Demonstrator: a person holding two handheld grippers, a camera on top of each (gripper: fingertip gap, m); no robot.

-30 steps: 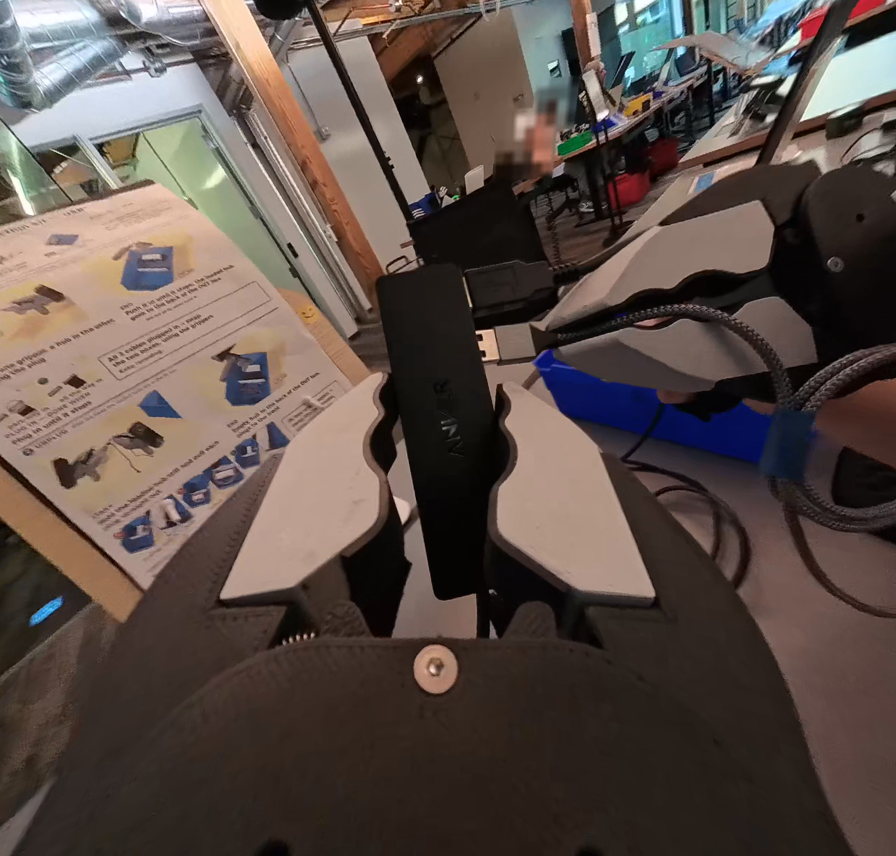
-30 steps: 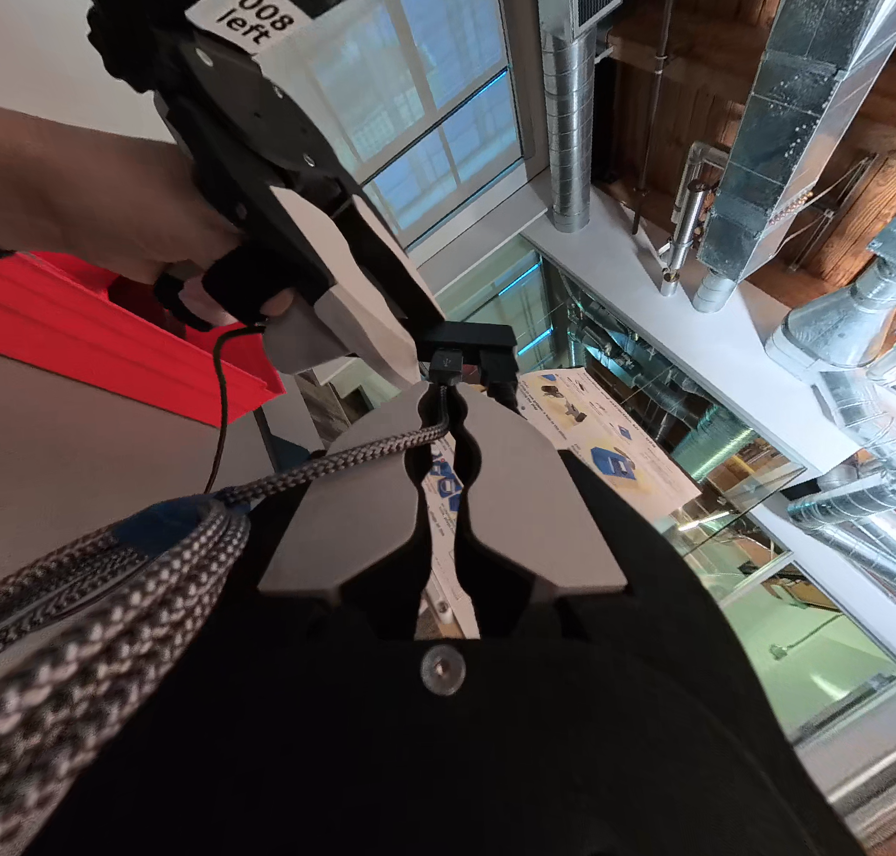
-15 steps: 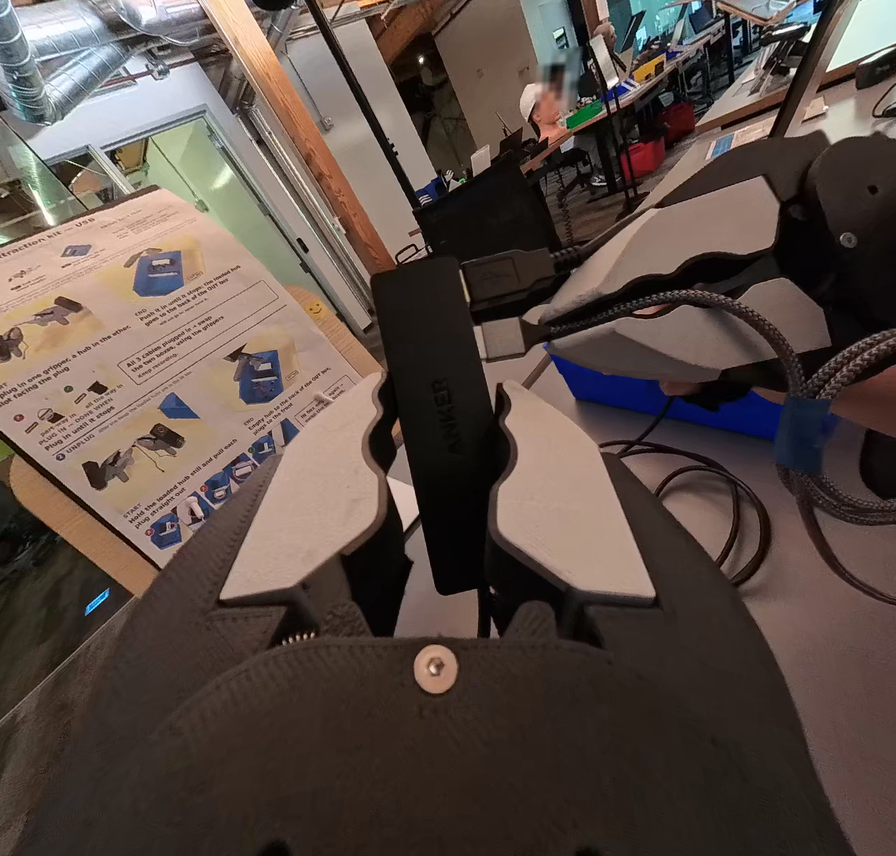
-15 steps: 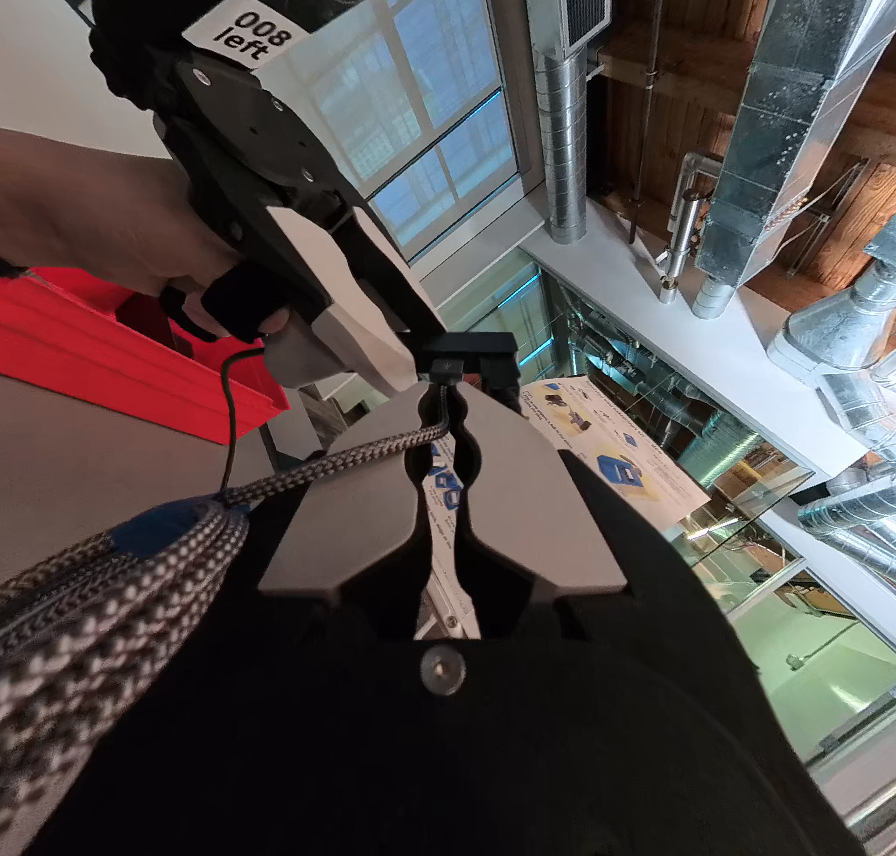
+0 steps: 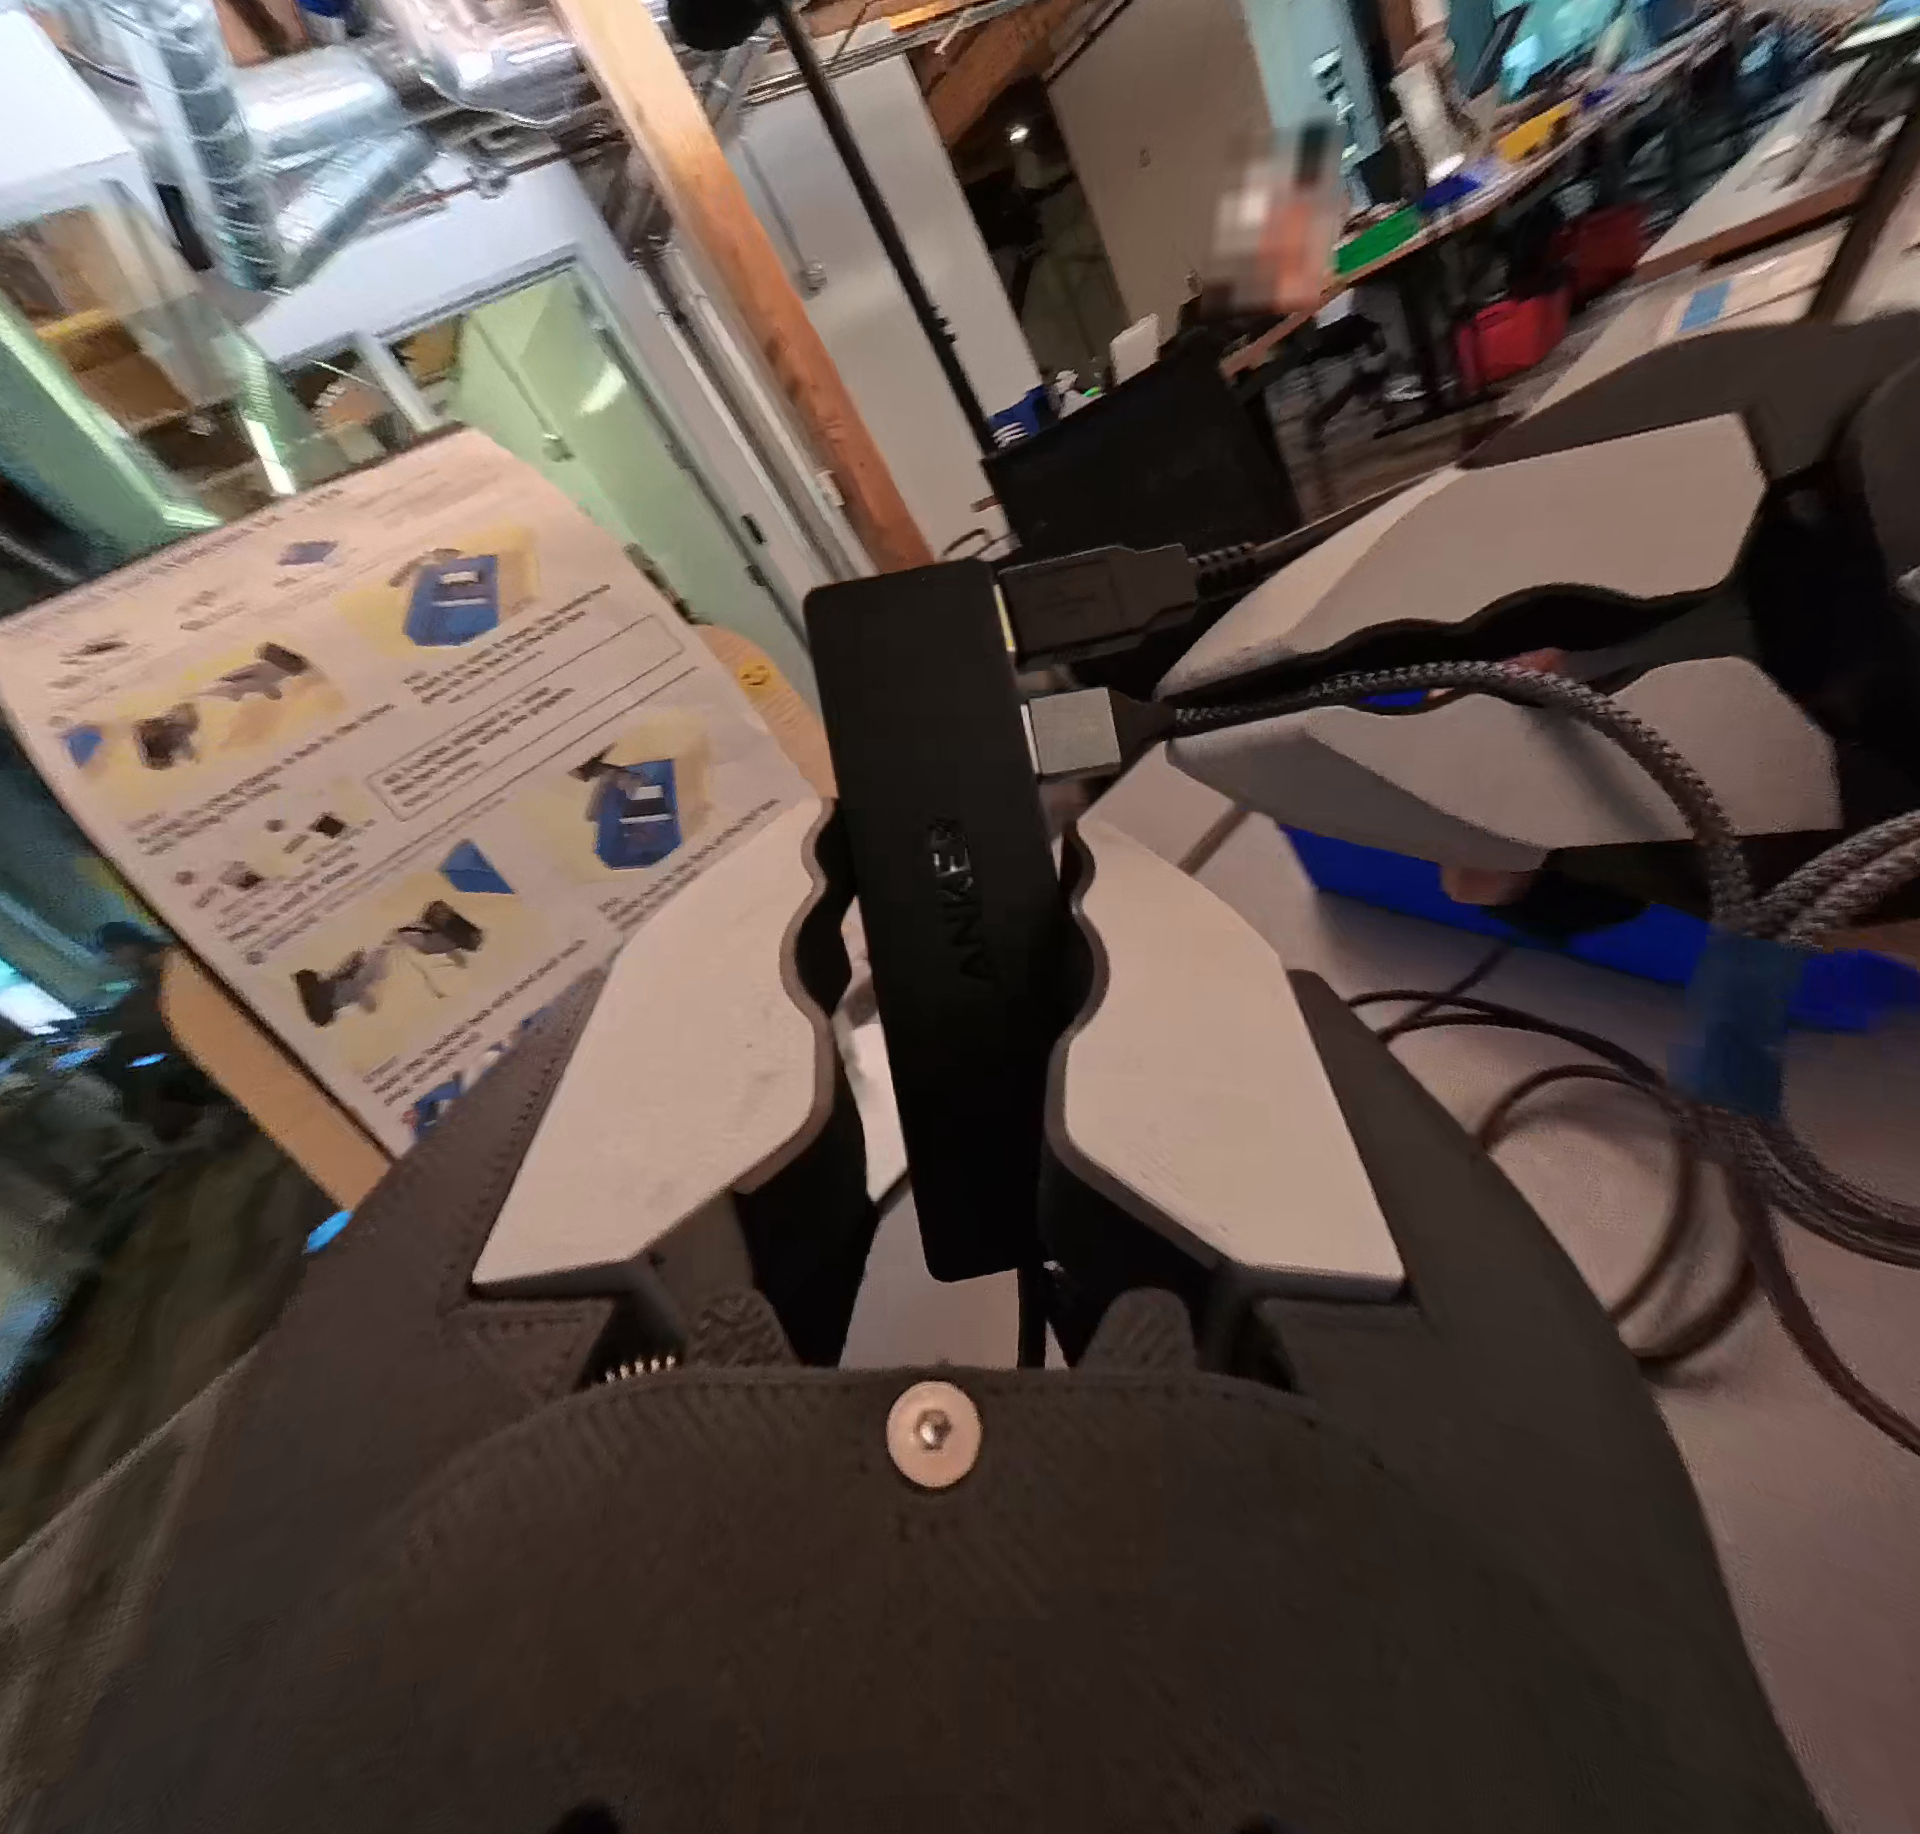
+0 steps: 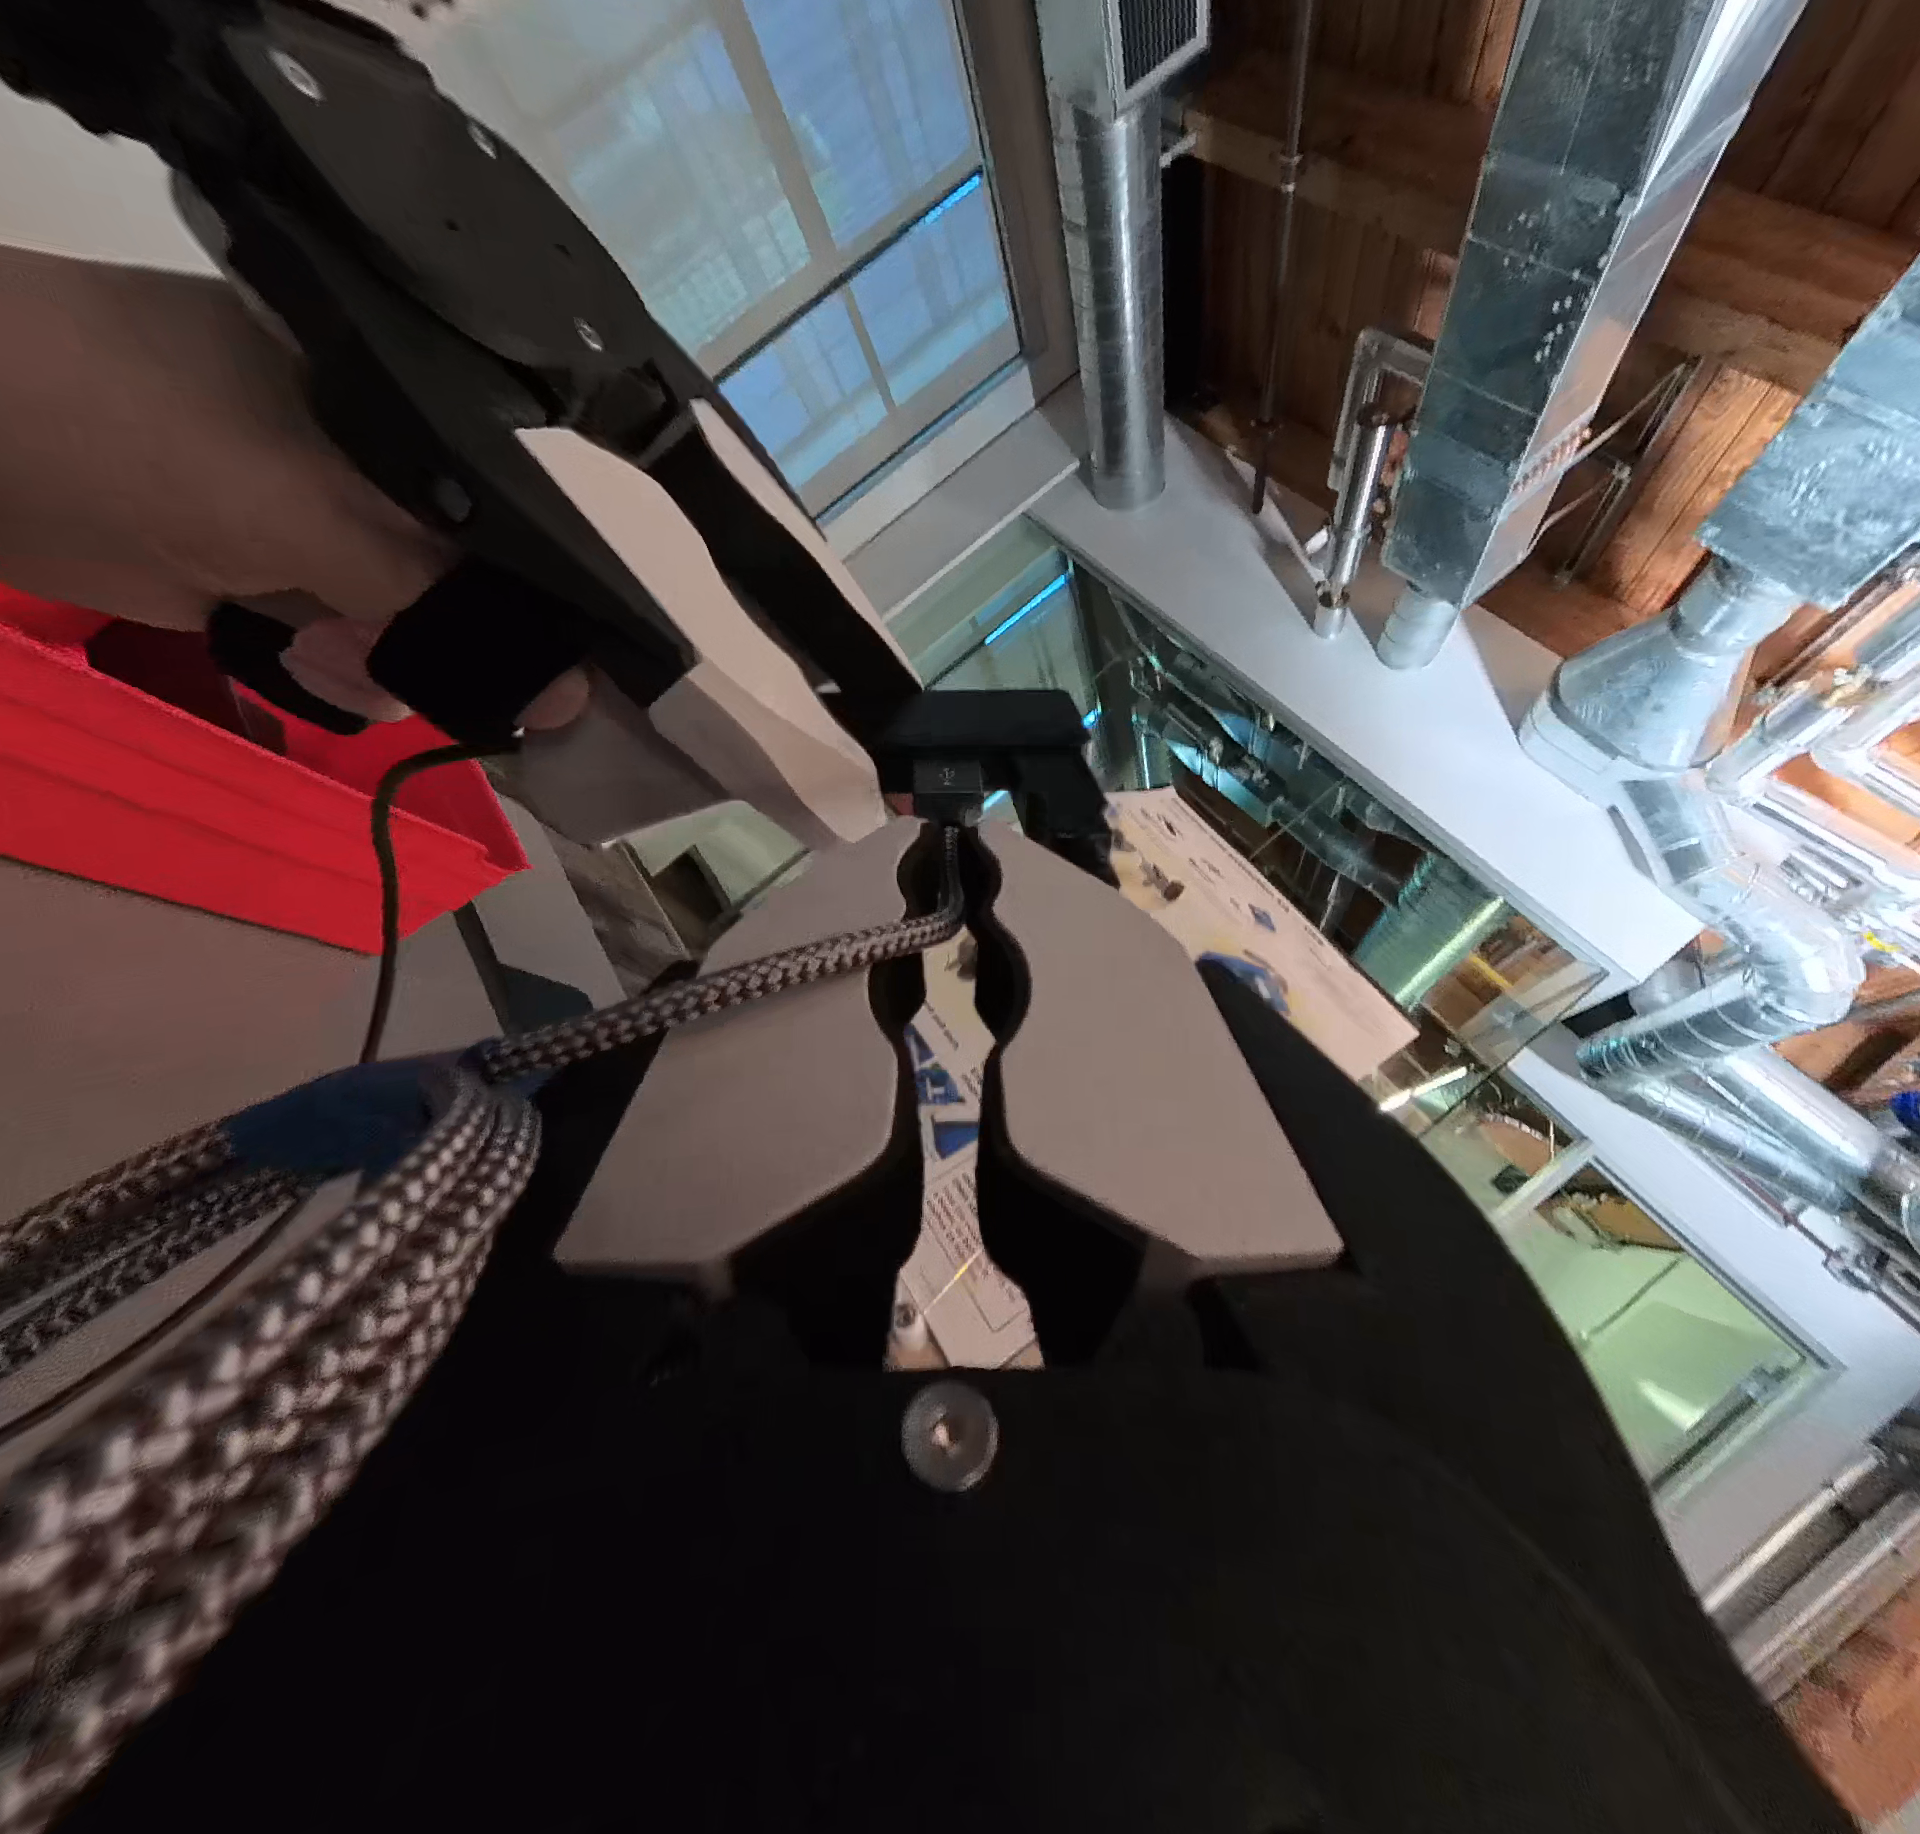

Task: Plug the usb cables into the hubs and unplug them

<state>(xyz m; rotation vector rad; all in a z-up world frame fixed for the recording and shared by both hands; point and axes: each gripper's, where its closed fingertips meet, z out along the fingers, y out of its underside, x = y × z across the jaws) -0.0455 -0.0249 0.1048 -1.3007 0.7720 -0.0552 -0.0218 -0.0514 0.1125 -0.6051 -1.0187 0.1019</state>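
My left gripper (image 5: 948, 839) is shut on a black USB hub (image 5: 935, 745) and holds it upright above the table. A black USB plug (image 5: 1091, 600) sits in the hub's top side port. My right gripper (image 5: 1169, 714) comes in from the right, shut on a braided grey cable (image 5: 1507, 688). The cable's silver plug (image 5: 1070, 735) meets the hub's side just below the black plug; I cannot tell how deep it sits. In the right wrist view my right gripper (image 6: 954, 849) pinches the cable behind its plug (image 6: 940, 782), which is against the hub (image 6: 987, 719).
An instruction poster (image 5: 364, 797) on a board stands at the left. A blue bin (image 5: 1455, 901) and loops of dark cable (image 5: 1558, 1161) lie on the grey table (image 5: 1766, 1524). A red bin (image 6: 208, 776) sits behind the left gripper's hand. The grippers are tip to tip, or close to it.
The right gripper has carried the silver plug left to the hub; the gap between plug tip and hub has closed. The left gripper still holds the hub.
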